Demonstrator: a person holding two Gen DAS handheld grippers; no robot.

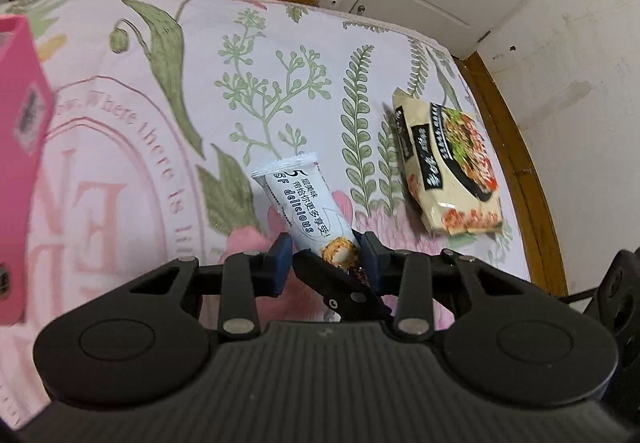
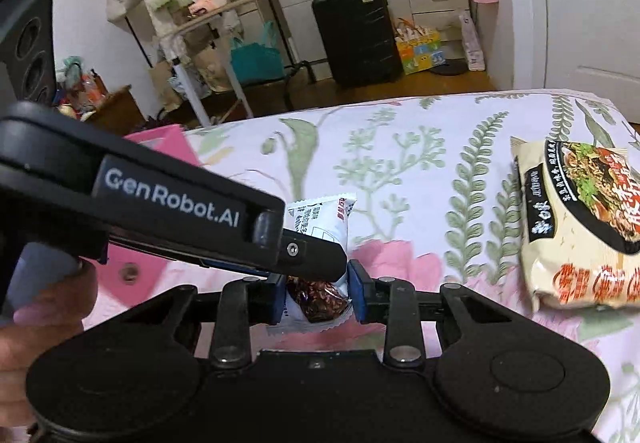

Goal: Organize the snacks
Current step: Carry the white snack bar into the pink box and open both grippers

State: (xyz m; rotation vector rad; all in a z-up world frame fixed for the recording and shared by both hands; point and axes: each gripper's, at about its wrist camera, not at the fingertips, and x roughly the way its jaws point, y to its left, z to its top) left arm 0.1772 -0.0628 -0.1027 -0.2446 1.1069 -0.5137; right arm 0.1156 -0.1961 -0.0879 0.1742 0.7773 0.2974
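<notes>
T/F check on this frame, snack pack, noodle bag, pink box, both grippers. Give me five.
1. The left hand-held gripper is shut on the white snack pack. True.
2. The right hand-held gripper is open and holds nothing. False: its pads press on the same snack pack, at the end printed with a dark bar.
3. The instant noodle bag lies on the floral cloth, apart from both grippers. True.
4. The noodle bag is inside the pink box. False: the box is at the left, the bag at the right, well apart.
5. A black suitcase stands on the floor beyond the cloth. True.
</notes>
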